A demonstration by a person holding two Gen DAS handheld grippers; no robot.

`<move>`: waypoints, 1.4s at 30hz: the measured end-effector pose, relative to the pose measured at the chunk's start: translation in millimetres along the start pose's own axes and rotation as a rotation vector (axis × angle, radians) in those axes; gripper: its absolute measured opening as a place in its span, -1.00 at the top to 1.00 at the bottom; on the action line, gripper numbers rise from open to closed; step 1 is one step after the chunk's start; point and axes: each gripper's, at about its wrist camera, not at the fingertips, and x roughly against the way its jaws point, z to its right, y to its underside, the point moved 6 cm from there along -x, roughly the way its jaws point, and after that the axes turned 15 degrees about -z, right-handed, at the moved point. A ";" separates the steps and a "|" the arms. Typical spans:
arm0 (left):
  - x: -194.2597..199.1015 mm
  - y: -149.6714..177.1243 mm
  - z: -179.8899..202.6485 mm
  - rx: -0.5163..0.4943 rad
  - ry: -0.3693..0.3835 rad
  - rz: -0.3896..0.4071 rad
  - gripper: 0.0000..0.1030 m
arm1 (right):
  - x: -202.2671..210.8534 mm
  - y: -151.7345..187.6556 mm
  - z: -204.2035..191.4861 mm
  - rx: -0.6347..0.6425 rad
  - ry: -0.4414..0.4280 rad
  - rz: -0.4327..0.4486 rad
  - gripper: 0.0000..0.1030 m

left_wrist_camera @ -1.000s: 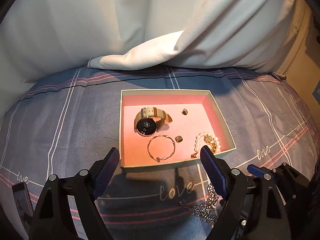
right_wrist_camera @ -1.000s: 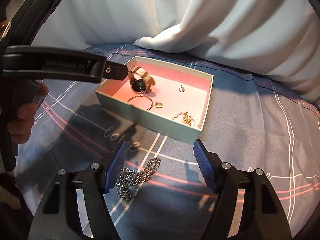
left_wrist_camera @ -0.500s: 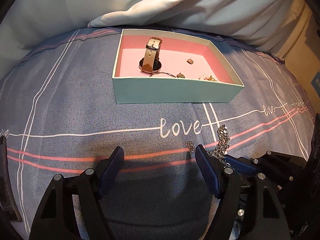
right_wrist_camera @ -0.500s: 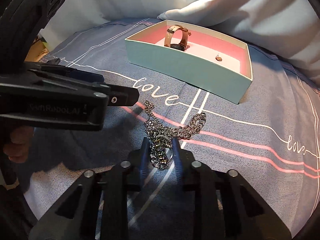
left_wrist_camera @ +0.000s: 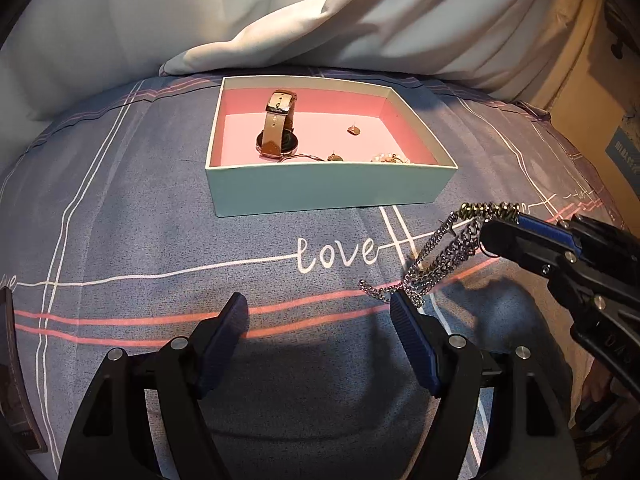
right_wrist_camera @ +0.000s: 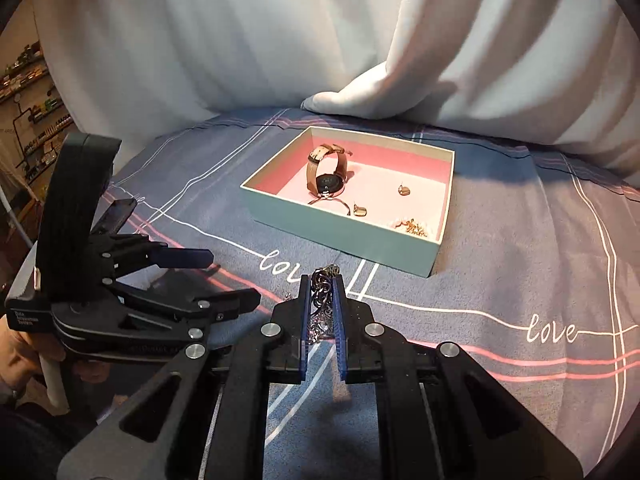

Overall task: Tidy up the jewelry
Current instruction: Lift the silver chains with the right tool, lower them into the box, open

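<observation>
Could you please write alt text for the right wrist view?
The right gripper is shut on a silver chain, lifted short of an open box holding a watch. The left gripper waits open beside it.

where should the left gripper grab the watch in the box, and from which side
Grip the tan leather strap of the black-faced watch near its buckle, coming straight down from above. The strap loop stands up off the pink floor of the mint-green cardboard box, whose walls block any sideways approach.
</observation>
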 end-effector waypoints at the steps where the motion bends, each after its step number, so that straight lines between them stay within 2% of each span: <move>1: 0.1 0.3 7.7 -0.032 0.006 0.010 -0.39 | 2.5 -2.0 0.4 0.004 0.010 0.007 0.79; 3: -2.1 -0.2 30.8 -0.134 0.016 0.036 -0.43 | 4.6 -5.8 -1.8 0.015 0.002 0.002 0.79; 5: -7.9 -3.7 52.2 -0.228 -0.021 0.081 -0.47 | 5.8 -7.5 -2.1 0.025 0.007 -0.005 0.79; 7: -20.8 -11.9 64.5 -0.267 -0.055 0.089 -0.48 | 6.1 -6.1 -0.9 0.025 0.019 -0.015 0.79; 8: -27.2 -17.0 65.4 -0.252 -0.025 0.073 -0.46 | 5.4 -4.1 1.2 0.019 0.033 -0.025 0.79; 9: -32.2 -22.4 64.8 -0.231 -0.006 0.059 -0.33 | 5.4 -3.1 3.9 0.005 0.019 -0.024 0.79; 11: -40.9 -30.1 65.4 -0.222 0.071 0.011 0.65 | 5.6 0.7 8.0 -0.012 0.010 -0.026 0.79; 12: -43.3 -31.9 65.7 -0.222 0.103 -0.003 0.86 | 6.0 2.2 9.3 -0.016 0.012 -0.026 0.79; 15: -39.0 -31.7 61.7 -0.202 0.126 0.013 0.90 | 9.1 1.6 10.5 -0.023 0.014 -0.014 0.80; 19: -12.1 -35.7 50.2 -0.168 0.140 0.073 0.90 | 11.8 -6.1 5.8 -0.008 0.014 0.002 0.80; 31: 57.2 -67.9 28.4 -0.092 0.107 0.194 0.90 | 33.3 -47.6 -11.5 0.037 0.028 0.087 0.80; 42: 95.6 -115.3 12.4 -0.028 0.043 0.259 0.90 | 50.6 -102.7 -4.0 0.033 0.070 0.138 0.80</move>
